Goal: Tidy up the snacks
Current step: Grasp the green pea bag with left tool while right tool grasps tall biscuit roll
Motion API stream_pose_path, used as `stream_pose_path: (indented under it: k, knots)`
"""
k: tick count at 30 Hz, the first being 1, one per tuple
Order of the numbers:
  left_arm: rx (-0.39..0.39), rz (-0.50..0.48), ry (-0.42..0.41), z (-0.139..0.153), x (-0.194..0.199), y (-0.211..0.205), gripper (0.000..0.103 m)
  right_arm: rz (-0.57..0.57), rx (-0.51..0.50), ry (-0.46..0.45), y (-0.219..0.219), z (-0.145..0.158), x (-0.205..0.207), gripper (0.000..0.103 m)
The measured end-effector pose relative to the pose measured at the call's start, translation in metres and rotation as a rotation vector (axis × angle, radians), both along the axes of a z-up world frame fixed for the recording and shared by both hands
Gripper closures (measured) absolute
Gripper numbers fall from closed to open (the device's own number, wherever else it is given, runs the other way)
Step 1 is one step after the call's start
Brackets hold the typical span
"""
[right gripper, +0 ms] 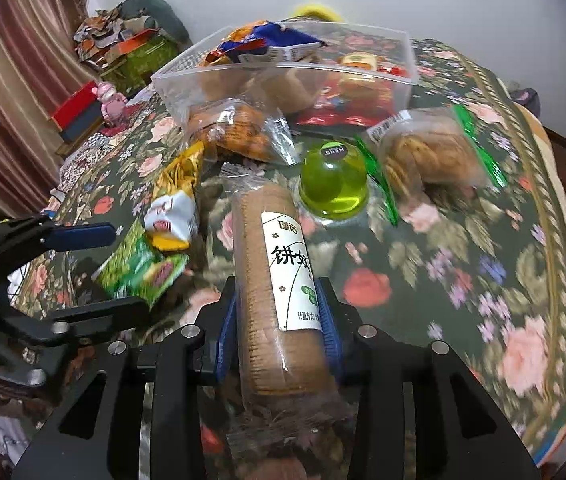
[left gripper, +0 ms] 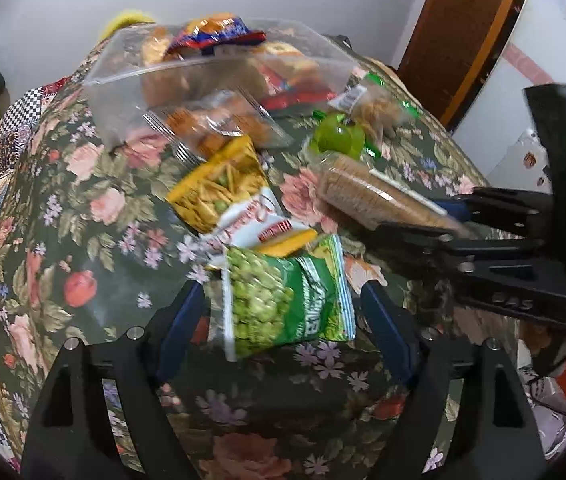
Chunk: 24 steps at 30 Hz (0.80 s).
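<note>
While the right gripper (right gripper: 281,320) clamps the biscuit roll (right gripper: 279,280) and the left gripper (left gripper: 283,312) stands wide around the pea packet (left gripper: 283,296), squeezing harder could crack biscuits.

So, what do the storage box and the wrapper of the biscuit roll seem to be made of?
Storage box: probably rigid clear plastic, since snacks show through its straight walls. Biscuit roll wrapper: thin glossy transparent film, likely plastic, crinkled at the end, with a white paper-like label.
</note>
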State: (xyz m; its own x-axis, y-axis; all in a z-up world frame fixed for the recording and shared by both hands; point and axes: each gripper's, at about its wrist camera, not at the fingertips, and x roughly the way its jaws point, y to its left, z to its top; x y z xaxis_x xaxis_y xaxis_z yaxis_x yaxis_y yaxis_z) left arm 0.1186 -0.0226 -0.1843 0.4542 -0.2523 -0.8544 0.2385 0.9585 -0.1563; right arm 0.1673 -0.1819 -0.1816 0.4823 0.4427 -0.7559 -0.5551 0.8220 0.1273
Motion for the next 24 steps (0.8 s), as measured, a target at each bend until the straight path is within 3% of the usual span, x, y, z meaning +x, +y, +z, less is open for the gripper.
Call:
stream_pose_path:
  k: [4, 9, 11, 17, 24]
  knots:
    - [0.012, 0.025, 0.0, -0.01, 0.002, -0.004, 0.023, -0.013, 0.016, 0.005, -0.005, 0.0, -0.008, 0.07]
    - [0.004, 0.049, -0.011, -0.011, 0.001, 0.002, 0.05, -0.025, 0.048, -0.002, -0.012, 0.001, -0.014, 0.071]
    - [-0.017, 0.055, -0.006, -0.009, 0.001, 0.007, 0.053, -0.029, 0.061, -0.005, -0.012, 0.003, -0.015, 0.071]
    - [-0.035, 0.07, -0.041, 0.006, -0.007, 0.015, 0.055, -0.023, 0.089, -0.057, -0.012, 0.018, -0.02, 0.071]
    - [-0.051, 0.084, -0.135, 0.043, -0.01, 0.023, 0.055, -0.034, 0.119, -0.132, -0.012, 0.043, -0.015, 0.071]
